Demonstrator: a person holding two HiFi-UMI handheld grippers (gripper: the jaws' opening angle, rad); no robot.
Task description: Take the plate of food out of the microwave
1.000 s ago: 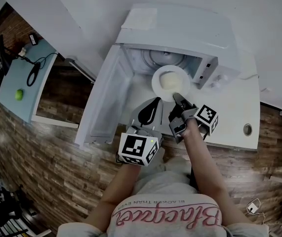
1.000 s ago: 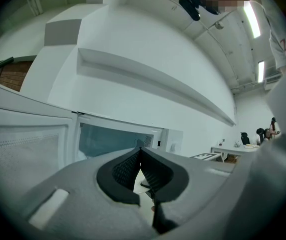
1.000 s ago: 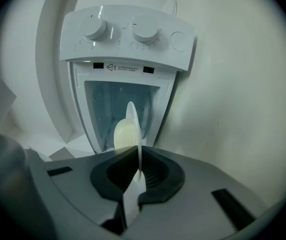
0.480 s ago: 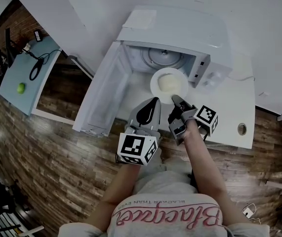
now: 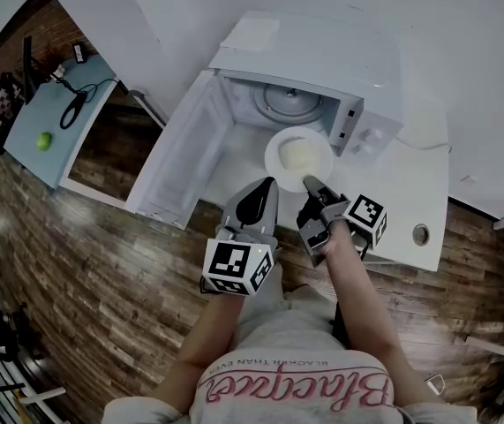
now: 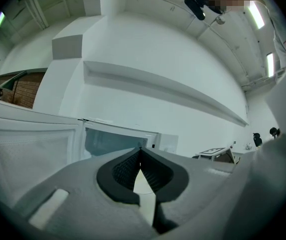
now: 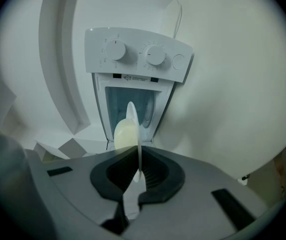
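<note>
The white microwave (image 5: 322, 60) stands on a white counter with its door (image 5: 181, 153) swung open to the left. A white plate (image 5: 297, 157) carrying pale yellow food (image 5: 296, 154) hovers just in front of the cavity. My right gripper (image 5: 309, 182) is shut on the plate's near rim. The right gripper view shows the plate (image 7: 131, 119) edge-on between the pads of the right gripper (image 7: 138, 171), with the food (image 7: 124, 134) on its left side. My left gripper (image 5: 267, 184) is beside it on the left, shut and empty. In the left gripper view, the left gripper (image 6: 140, 151) points at the microwave (image 6: 117, 141).
The glass turntable (image 5: 284, 102) lies bare inside the cavity. The white counter (image 5: 402, 201) runs to the right, with a round hole (image 5: 421, 234) in it. A blue table (image 5: 53, 135) at far left holds a green ball (image 5: 44, 140) and a black cable (image 5: 75, 106). Wooden floor lies below.
My right gripper has drawn the plate a little further out of the microwave cavity toward me. The left gripper has stayed shut beside it.
</note>
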